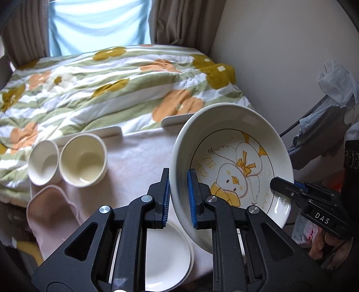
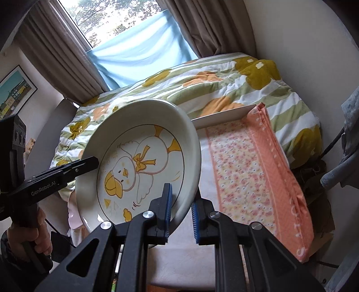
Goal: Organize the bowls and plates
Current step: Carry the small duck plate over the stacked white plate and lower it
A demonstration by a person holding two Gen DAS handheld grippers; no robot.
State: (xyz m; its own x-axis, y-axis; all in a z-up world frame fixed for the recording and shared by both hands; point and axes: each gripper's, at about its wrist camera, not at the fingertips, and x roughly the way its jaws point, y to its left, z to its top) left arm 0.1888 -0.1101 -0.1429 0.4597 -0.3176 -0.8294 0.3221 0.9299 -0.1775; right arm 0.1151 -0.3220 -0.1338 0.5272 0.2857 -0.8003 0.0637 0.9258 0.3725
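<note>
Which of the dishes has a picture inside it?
The big bowl, held off the table at its rim by both grippers, shows a yellow duck with a bow. The two cups and the plates on the table are plain white.

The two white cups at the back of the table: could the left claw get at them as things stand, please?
Probably not yet. The left claw is shut on the rim of the duck plate, which the right claw also grips. The white cups themselves stand uncovered.

Daylit window (image 2: 105, 20), brown curtains (image 2: 56, 58), floral-quilted bed (image 1: 94, 80), pale wall (image 1: 280, 49)
</note>
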